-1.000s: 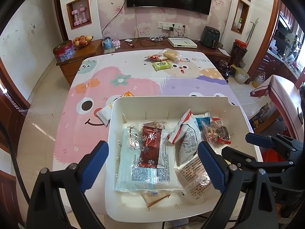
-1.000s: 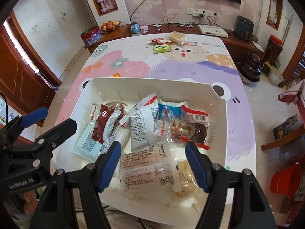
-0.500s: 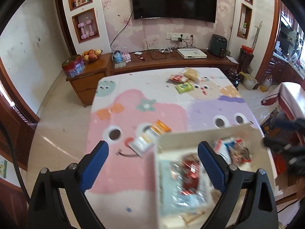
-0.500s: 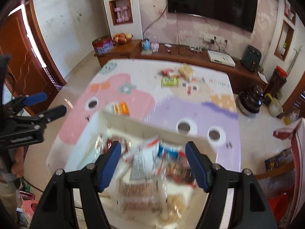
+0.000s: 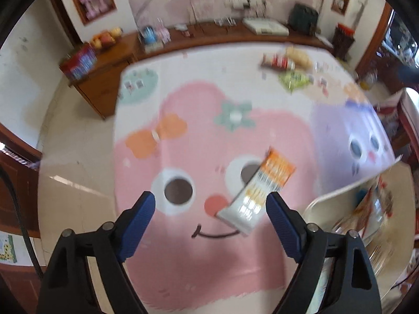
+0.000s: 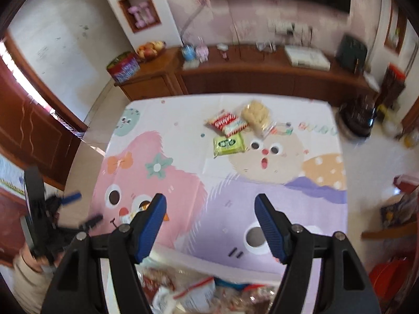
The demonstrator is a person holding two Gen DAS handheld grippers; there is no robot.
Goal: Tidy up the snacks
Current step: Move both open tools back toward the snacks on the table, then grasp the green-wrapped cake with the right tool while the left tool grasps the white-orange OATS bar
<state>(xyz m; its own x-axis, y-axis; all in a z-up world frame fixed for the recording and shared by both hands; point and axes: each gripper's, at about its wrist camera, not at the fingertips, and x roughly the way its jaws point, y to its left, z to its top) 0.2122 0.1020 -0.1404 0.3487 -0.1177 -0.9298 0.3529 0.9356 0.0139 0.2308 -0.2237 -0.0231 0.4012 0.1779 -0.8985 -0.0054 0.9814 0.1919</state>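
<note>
At one o'clock of the left gripper point(image 5: 210, 216), gaping wide and empty, an orange-and-white snack packet point(image 5: 258, 196) is lying loose, awaiting collection.

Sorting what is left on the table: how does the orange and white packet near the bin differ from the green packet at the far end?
The orange and white packet is long and narrow; the green packet is short and squarish. The orange and white packet lies alone just ahead of the left gripper; the green packet sits beside two other snacks. Both lie flat on the tablecloth, outside the white bin.
</note>
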